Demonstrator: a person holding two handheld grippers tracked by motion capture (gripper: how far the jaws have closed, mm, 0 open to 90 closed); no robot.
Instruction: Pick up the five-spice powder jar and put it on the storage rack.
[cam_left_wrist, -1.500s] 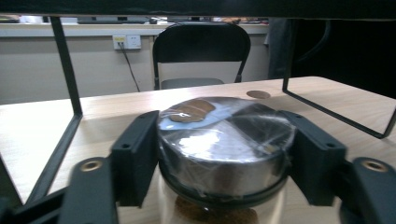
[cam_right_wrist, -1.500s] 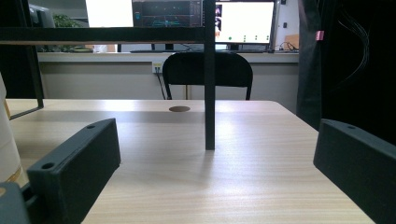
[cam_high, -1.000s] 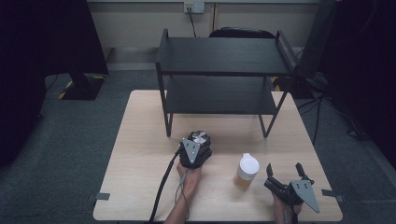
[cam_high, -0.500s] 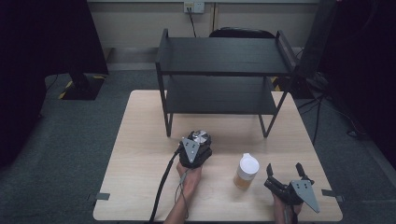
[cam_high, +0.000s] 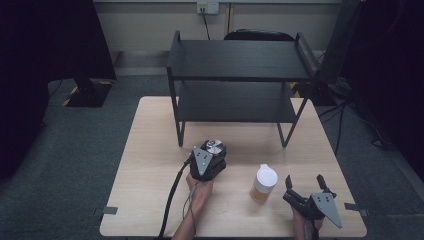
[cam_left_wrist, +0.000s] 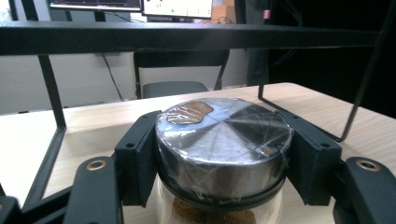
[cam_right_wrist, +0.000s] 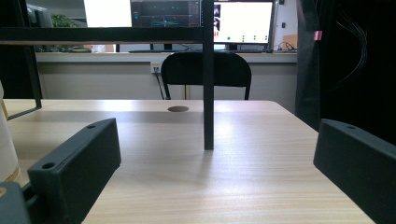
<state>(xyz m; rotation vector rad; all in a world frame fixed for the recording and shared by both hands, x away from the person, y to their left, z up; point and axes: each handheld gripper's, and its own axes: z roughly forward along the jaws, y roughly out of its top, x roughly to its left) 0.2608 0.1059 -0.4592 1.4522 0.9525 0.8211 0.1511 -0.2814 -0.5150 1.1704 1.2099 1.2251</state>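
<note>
A glass jar with a film-wrapped silver lid (cam_left_wrist: 223, 140) sits between the jaws of my left gripper (cam_left_wrist: 219, 158), which is shut on it around the lid. From above, the jar (cam_high: 214, 147) and the left gripper (cam_high: 210, 159) are at the table's middle, just in front of the black shelf (cam_high: 237, 75). A cup with a white lid and amber contents (cam_high: 263, 183) stands to the right of them. Further right, near the front edge, my right gripper (cam_high: 305, 183) rests open with nothing between its jaws; in its own view the right gripper (cam_right_wrist: 215, 163) faces a shelf leg (cam_right_wrist: 208, 93).
The two-tier black shelf stands on the far half of the wooden table (cam_high: 150, 150). A black chair (cam_right_wrist: 205, 70) and monitors are behind the table. Bare tabletop lies left of the left hand and in front of the right gripper.
</note>
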